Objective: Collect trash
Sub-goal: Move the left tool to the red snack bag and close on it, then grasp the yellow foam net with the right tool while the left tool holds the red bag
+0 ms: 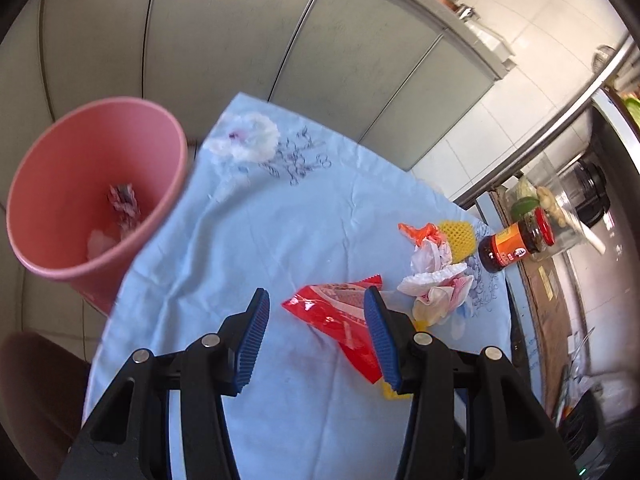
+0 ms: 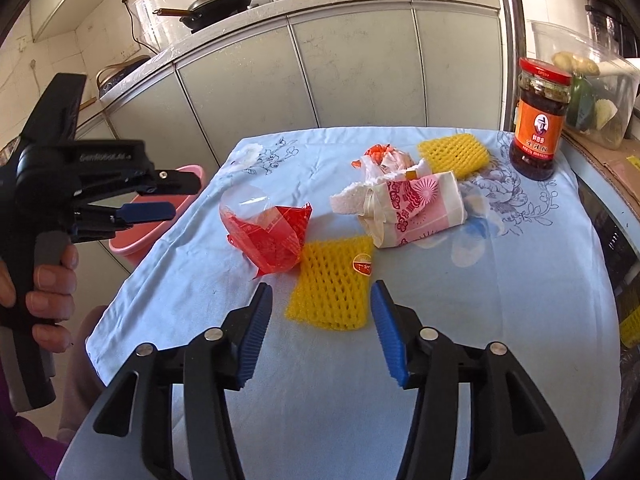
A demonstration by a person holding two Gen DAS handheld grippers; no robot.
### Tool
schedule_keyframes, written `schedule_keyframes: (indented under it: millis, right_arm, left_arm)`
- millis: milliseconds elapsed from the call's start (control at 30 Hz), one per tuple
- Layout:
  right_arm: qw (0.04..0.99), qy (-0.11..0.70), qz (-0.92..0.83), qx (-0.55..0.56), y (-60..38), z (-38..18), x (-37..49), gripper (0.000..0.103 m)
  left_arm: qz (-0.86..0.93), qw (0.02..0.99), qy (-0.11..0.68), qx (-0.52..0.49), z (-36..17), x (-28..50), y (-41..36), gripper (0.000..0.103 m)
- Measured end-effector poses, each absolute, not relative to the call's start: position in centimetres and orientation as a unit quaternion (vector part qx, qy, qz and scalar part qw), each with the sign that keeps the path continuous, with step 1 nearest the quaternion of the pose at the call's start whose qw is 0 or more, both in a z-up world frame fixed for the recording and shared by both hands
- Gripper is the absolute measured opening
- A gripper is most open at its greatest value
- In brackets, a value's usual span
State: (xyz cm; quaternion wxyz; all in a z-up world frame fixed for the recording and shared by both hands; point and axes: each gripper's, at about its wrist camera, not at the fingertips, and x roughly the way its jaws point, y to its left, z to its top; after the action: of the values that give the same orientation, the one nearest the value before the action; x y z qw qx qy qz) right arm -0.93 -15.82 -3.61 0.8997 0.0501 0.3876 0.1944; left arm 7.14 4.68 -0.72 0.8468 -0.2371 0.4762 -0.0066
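My bench (image 2: 520, 320) wears a pale blue cloth (image 2: 460, 360). On it, mid-frame in my right view, lie a red wrapper (image 2: 276, 240), a yellow foam net (image 2: 332, 284) touching it, and a pink paper bundle (image 2: 416, 208). Another yellow net (image 2: 454, 156) and a sauce jar (image 2: 538, 120) sit upper right; white tissue (image 2: 248, 154) upper left.

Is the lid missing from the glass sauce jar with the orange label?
No, the glass sauce jar with the orange label stands upright with its red lid on top.
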Motion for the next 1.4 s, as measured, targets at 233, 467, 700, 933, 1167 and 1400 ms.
schedule_keyframes:
  millis: [233,467,700,933,1167,1400]
  right_arm:
    - [0.894,0.399,0.196,0.057,-16.6,-4.8,-0.4,0.052]
    - [0.885,0.409,0.216,0.042,-15.5,-5.5,0.4,0.052]
    - [0.872,0.437,0.217,0.032,-14.3,-6.4,2.7,0.052]
    - [0.864,0.456,0.208,0.047,-14.3,-7.1,3.5,0.052]
    - [0.870,0.457,0.185,0.025,-13.2,-7.1,3.4,0.052]
    - [0.873,0.456,0.169,0.035,-13.7,-7.1,3.5,0.052]
  left_arm:
    - [0.023,0.814,0.513,-0.271,-1.6,9.6,3.6,0.048]
    - [0.034,0.783,0.553,-0.283,-3.3,10.7,2.3,0.048]
    - [0.011,0.773,0.557,-0.304,-4.7,9.4,2.2,0.039]
    - [-0.016,0.822,0.499,-0.275,-3.3,6.7,2.7,0.017]
    - [-0.006,0.867,0.439,-0.236,-0.7,4.1,4.7,0.015]
    - [-0.001,0.895,0.397,-0.205,0.5,1.6,6.1,0.015]
